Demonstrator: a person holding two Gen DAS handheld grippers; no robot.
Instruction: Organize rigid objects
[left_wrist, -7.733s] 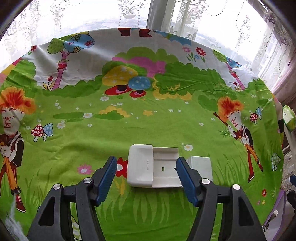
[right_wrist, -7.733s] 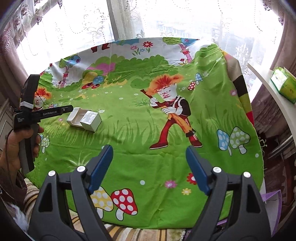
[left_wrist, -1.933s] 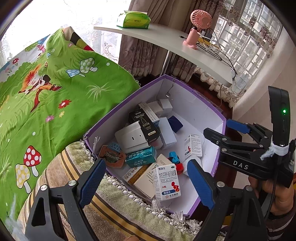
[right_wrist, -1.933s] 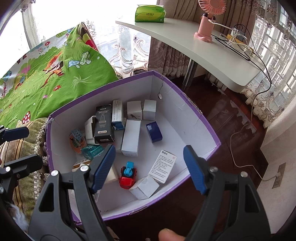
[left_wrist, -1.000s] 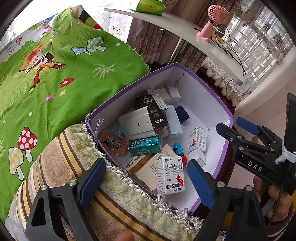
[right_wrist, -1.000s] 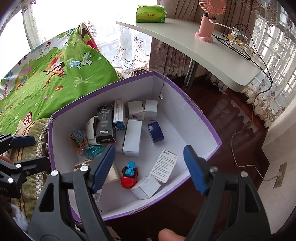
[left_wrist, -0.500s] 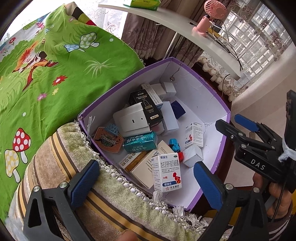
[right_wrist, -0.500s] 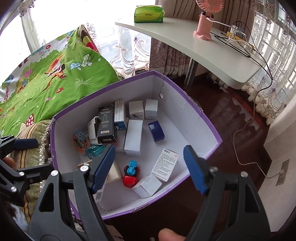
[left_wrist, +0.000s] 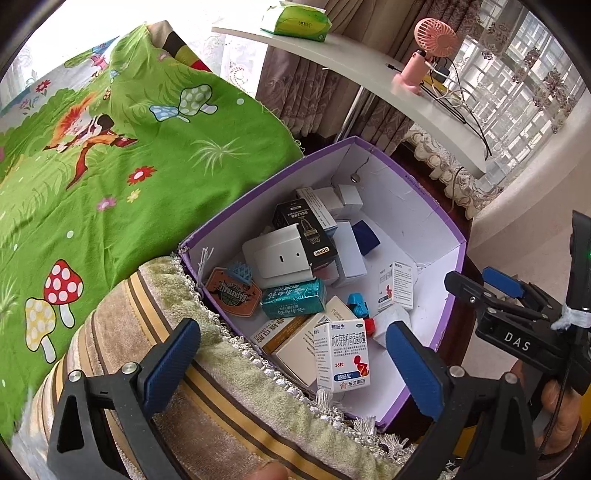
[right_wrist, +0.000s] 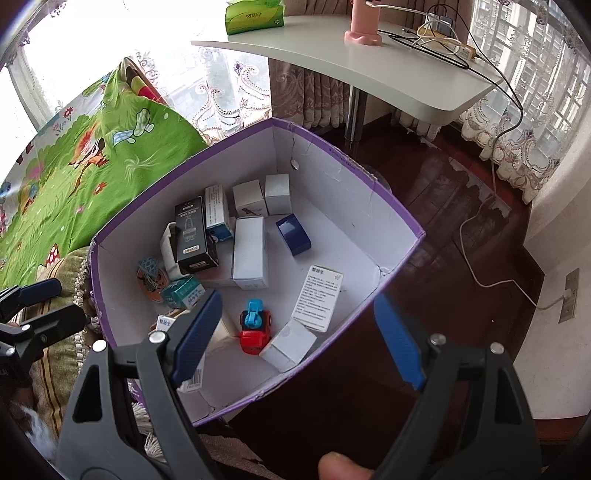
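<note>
Box (right_wrist: 369, 206): purple outside, white inside. Toy car (right_wrist: 254, 326): red and blue. Bedsheet (left_wrist: 110, 177): green, mushroom pattern. Fan (left_wrist: 424, 55): pink.

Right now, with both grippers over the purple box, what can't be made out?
- Purple box: near floor hidden by the right gripper, right wrist view.
- Flat boxes: partly covered by the upright medicine box, left wrist view.
- Medicine box print: too small to read.

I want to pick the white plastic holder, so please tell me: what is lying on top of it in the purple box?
A black carton lies across the white plastic holder, covering its far end. What is beneath the holder is hidden.
</note>
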